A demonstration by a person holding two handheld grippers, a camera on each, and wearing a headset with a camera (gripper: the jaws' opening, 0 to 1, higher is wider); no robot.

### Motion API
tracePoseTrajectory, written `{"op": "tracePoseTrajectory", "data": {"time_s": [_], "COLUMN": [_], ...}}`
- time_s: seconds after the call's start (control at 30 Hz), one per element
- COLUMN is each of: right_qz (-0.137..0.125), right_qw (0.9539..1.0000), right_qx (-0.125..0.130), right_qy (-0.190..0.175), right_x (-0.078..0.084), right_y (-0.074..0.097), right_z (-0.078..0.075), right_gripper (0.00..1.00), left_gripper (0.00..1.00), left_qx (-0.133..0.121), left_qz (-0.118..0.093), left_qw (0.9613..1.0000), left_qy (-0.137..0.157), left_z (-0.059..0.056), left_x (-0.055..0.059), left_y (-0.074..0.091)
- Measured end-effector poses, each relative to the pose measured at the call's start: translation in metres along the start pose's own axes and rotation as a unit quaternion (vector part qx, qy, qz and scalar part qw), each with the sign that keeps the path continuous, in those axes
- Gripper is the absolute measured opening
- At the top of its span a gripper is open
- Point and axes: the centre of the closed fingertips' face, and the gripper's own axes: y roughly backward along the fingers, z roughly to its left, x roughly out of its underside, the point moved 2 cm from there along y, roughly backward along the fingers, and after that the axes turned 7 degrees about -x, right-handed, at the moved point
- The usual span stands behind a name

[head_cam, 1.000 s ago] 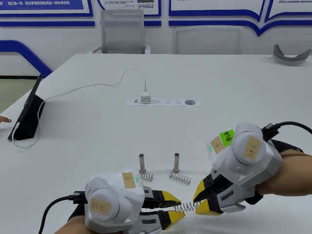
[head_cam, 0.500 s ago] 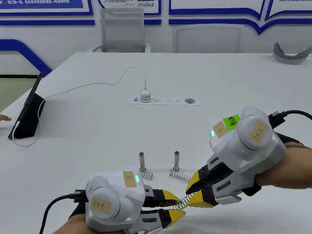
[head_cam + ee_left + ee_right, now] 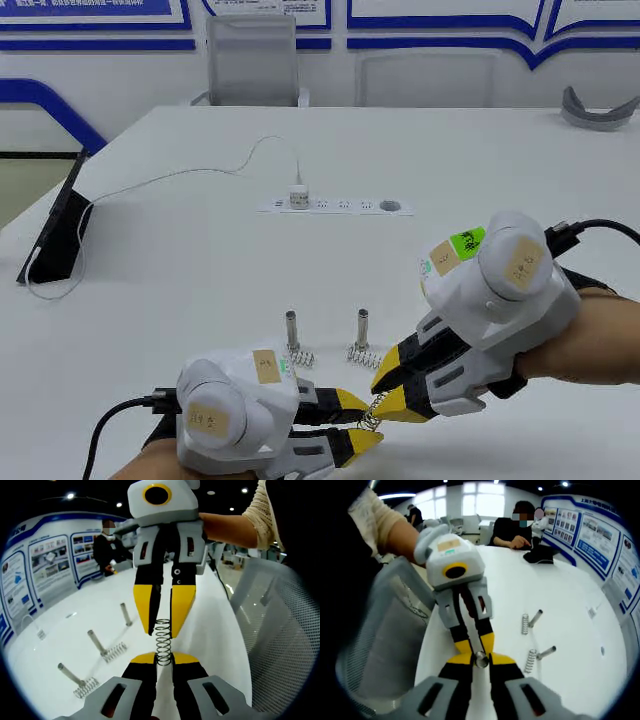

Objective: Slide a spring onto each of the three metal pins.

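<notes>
**One spring pinched between both my grippers, the pins bare**

My left gripper (image 3: 162, 658) has its yellow tips closed down on one end of the spring (image 3: 163, 639), with no more than the coil's width between them. My right gripper (image 3: 480, 660) meets it nose to nose. Its tips are drawn in on the opposite end, so the spring runs straight from one pair of jaws to the other with a short stretch of bare coil between. In the right gripper view I look along the coil end-on, and it shows as a small ring seated between my yellow tips. In the head view the two grippers meet low in front of me over the white table (image 3: 200, 280). The left one lies level and the right one angles down from the right.

Beyond the jaws three pins stand upright in a row on the table, their shafts bare. In the left gripper view the near pin (image 3: 70, 675) has the first loose spring (image 3: 85, 687) lying just beside its foot. The middle pin (image 3: 96, 642) has the second loose spring (image 3: 114, 651) lying the same way, and the far pin (image 3: 126, 614) stands past them. All are well apart from the spring I hold.

Farther up the table lies a power strip (image 3: 335, 208), and a white cable (image 3: 180, 178) trails from it toward a dark tablet (image 3: 55, 235) propped at the left edge
</notes>
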Motion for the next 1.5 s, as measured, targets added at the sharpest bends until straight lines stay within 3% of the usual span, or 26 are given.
{"op": "tracePoseTrajectory", "data": {"time_s": [0.8, 1.5], "right_qz": [0.016, 0.023], "right_qw": [0.9997, 0.9987], "right_qx": [-0.004, 0.025], "right_qy": [-0.019, -0.037], "right_x": [0.009, 0.02], "right_y": [-0.006, 0.015], "right_z": [-0.002, -0.017], "right_gripper": [0.12, 0.12], "left_gripper": [0.12, 0.36], "left_qx": [-0.002, -0.022], "left_qz": [-0.007, 0.004], "left_qw": [1.0, 0.9986], "left_qy": [0.001, 0.047], "left_z": [-0.001, 0.01], "left_x": [-0.006, 0.003], "left_y": [0.0, 0.006]}}
